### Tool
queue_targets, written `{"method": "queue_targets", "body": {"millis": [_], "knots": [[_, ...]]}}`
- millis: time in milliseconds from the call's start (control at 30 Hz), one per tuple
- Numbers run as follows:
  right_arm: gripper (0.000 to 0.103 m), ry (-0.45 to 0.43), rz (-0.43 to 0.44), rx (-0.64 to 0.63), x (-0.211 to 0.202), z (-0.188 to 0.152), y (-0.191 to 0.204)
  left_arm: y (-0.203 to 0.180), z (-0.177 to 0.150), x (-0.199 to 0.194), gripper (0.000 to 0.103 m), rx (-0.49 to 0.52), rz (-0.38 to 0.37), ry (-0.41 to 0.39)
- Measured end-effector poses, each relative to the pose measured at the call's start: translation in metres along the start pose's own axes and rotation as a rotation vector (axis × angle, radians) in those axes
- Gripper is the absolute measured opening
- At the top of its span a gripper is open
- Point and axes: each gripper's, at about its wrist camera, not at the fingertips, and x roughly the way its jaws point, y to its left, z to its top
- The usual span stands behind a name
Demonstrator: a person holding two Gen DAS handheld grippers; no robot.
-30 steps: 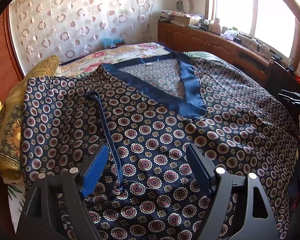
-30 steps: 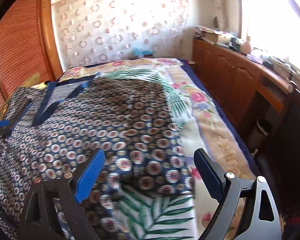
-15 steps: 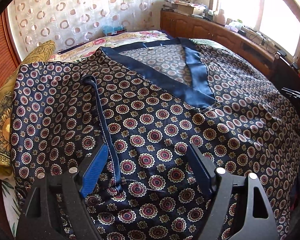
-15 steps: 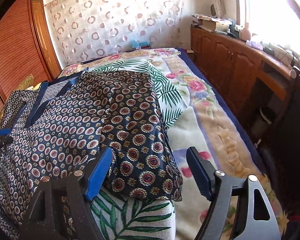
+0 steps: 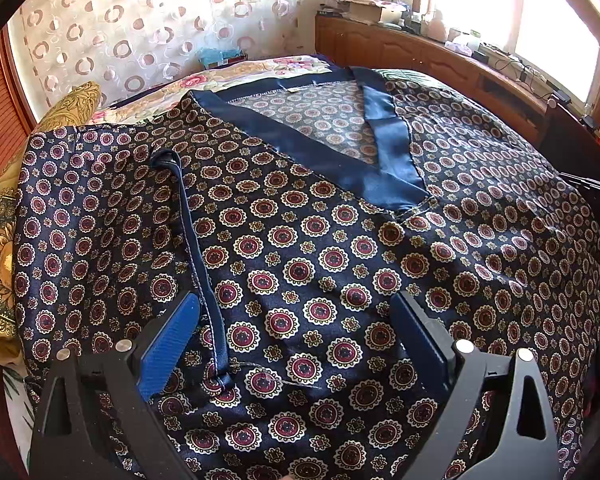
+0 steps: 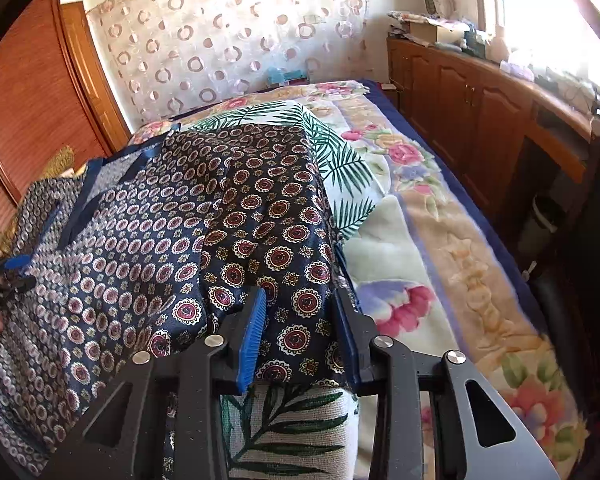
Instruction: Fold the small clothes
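Right gripper [image 6: 300,312] has its jaws closing, with a bunched corner of the patterned garment [image 6: 236,236] standing between the two blue pads; the pads flank the fold closely, but whether they already press it cannot be told. That corner drapes over a leaf-print cushion [image 6: 288,432] just under the gripper. Left gripper [image 5: 296,332] hangs low over the same garment [image 5: 340,248] with its jaws opening wide; cloth lies flat beneath them, nothing pinched. A narrow navy strap [image 5: 196,248] runs from near the left pad away up the fabric.

Dark navy satin with red-and-cream medallions, the garment is spread across the bed [image 6: 440,248], its plain blue V-neck band [image 5: 328,156] pointing away from the left gripper and the paler inside showing within the neckline. Under it lies a floral blanket [image 6: 472,280], with a gold cushion [image 5: 4,240] at the garment's far left edge. A curtain [image 6: 204,40] with ring patterns hangs behind the bed, wooden cabinets [image 6: 472,108] line the sunlit window side, and a slatted wooden door [image 6: 24,96] stands opposite.
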Motion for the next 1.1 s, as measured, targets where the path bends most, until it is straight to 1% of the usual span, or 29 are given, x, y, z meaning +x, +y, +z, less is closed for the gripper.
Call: {"method": "queue_targets", "body": {"millis": [33,67,100,133,200,300,433,567,667,767,867,1000,1100], "knots": [[0.027,0.0,-0.015,-0.019,-0.001,0.0,0.001,0.0,0.0,0.0,0.097,0.0,0.001,0.0],[0.023,-0.001,-0.037,-0.041,-0.002,0.0,0.004,0.0,0.0,0.001,0.103,-0.001,0.006,0.003],[0.014,-0.004,-0.061,-0.062,-0.002,0.0,0.007,0.001,-0.001,0.002,0.103,-0.012,0.009,0.013],[0.009,-0.003,-0.086,-0.087,-0.002,0.0,0.009,0.002,-0.001,0.002,0.103,-0.015,0.009,0.012],[0.005,0.001,-0.084,-0.114,-0.003,0.001,0.013,0.002,-0.002,0.001,0.103,-0.014,0.009,0.012],[0.003,-0.004,-0.091,-0.137,-0.005,0.001,0.019,0.003,-0.002,0.001,0.103,-0.014,0.009,0.013],[0.003,-0.07,-0.063,-0.135,-0.016,0.008,0.028,0.002,-0.002,0.001,0.103,-0.014,0.01,0.013],[0.002,-0.136,-0.009,-0.155,-0.028,0.018,0.048,0.003,-0.002,0.001,0.103,-0.014,0.009,0.012],[0.002,-0.156,0.041,-0.191,-0.031,0.021,0.068,0.003,-0.003,-0.001,0.103,-0.015,0.014,0.011],[0.002,-0.151,0.086,-0.228,-0.027,0.018,0.088,0.003,-0.005,-0.005,0.103,-0.016,0.023,0.0],[0.002,-0.126,0.118,-0.255,-0.017,0.011,0.105,0.005,-0.005,-0.014,0.103,-0.026,0.036,-0.039],[0.002,-0.083,0.136,-0.269,-0.001,0.0,0.115,0.007,-0.005,-0.029,0.103,-0.046,0.049,-0.092],[0.003,-0.051,0.147,-0.267,0.011,0.002,0.115,0.007,-0.005,-0.042,0.103,-0.058,0.057,-0.14]]}}
